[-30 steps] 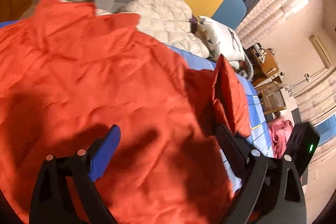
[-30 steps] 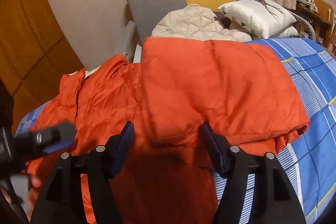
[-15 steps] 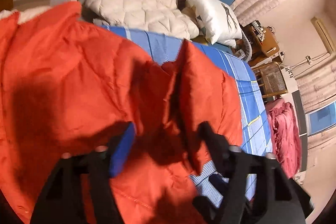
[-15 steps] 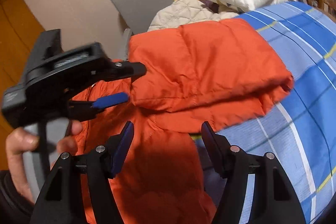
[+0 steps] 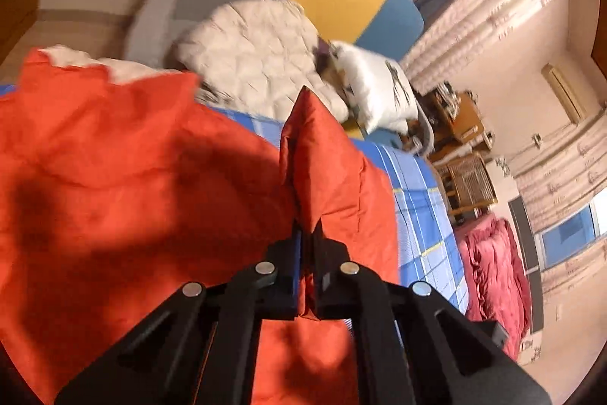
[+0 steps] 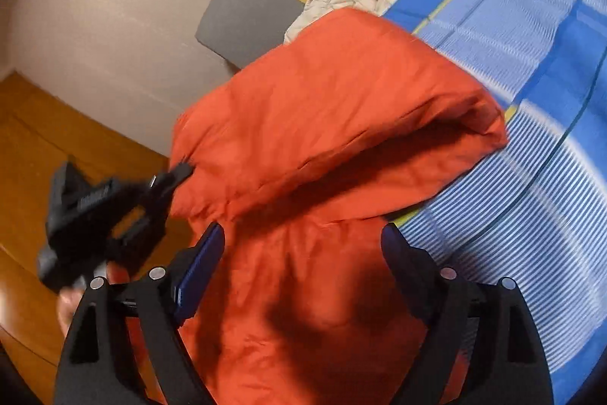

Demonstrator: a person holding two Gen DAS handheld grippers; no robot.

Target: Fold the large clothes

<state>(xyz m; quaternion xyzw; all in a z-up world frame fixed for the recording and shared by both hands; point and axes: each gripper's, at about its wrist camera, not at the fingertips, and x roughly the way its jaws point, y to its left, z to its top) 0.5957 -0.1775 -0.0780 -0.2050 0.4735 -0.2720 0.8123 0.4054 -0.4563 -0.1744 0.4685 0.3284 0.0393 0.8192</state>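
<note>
Left tool (image 5: 308, 234) pinches orange jacket (image 5: 132, 177) fold; right tool (image 6: 301, 245) spread above it.

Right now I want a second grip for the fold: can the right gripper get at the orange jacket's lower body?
Probably yes. The right gripper is open with the orange jacket directly between and below its fingers, nothing covering it. The left gripper pinches a fold off to the side.

I can read no text, label, brand or number in either wrist view; everything here is too blurred for lettering.
</note>
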